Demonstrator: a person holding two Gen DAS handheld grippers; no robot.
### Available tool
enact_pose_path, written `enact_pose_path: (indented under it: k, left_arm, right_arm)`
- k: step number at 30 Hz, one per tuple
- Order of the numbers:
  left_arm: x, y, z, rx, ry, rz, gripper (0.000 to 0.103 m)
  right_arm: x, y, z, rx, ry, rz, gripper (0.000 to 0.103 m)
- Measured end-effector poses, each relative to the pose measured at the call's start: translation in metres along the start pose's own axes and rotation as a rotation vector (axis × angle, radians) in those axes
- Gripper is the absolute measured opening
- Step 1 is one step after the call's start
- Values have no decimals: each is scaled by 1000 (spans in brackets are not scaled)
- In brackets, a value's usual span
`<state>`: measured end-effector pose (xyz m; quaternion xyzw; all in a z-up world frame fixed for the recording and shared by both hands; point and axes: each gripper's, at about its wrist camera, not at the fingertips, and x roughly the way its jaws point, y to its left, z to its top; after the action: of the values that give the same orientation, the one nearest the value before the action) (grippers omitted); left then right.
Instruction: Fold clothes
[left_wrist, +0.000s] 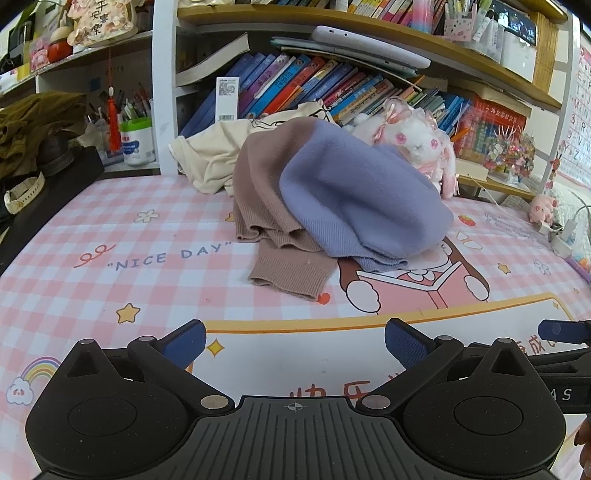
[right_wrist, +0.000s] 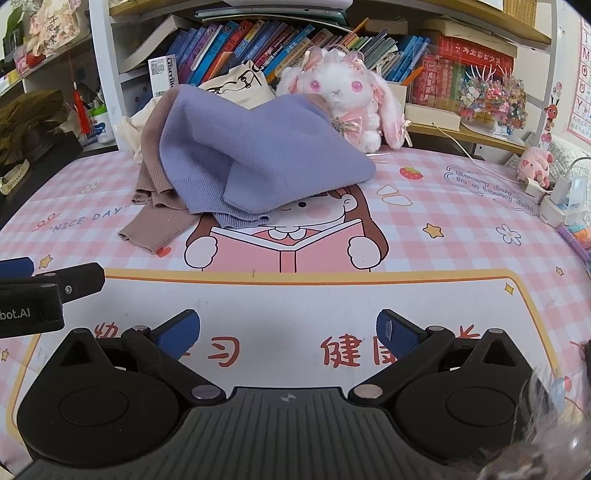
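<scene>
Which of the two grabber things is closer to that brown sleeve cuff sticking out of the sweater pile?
Left. The left gripper sits almost straight in front of the brown cuff. The right gripper is off to its right; there the cuff lies up-left. Both hang open, touching nothing.

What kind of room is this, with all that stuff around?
Probably a child's study desk at home: packed bookshelves, a plush rabbit, and a pink cartoon desk mat bearing a crumpled purple-and-brown sweater.

Sweater (right_wrist: 258, 155): purple and brown knit, heaped on the pink checked mat (right_wrist: 461, 236) — untouched
Right gripper (right_wrist: 288, 332): jaws spread wide, empty — hovering near the mat
Plush rabbit (right_wrist: 347, 96): just behind the heap
</scene>
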<state>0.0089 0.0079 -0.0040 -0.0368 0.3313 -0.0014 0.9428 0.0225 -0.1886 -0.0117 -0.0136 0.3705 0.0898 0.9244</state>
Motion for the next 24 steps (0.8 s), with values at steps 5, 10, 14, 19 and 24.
enact_pose_path:
  k: [5, 10, 14, 19, 24]
  left_arm:
    - [0, 0, -1, 0, 1, 1, 103]
    - [0, 0, -2, 1, 6, 0, 103]
    - [0, 0, -1, 0, 8, 1, 103]
    - [0, 0, -1, -1, 8, 3, 103]
    - [-1, 0, -1, -1, 9, 5, 103]
  right_arm:
    - [1, -1, -1, -2, 1, 1, 103]
    - [1, 0, -1, -4, 1, 2, 103]
    - [0, 0, -1, -5, 0, 2, 103]
    - [0, 1, -1, -6, 1, 2, 103]
    - [0, 1, -2, -6, 4, 3, 103]
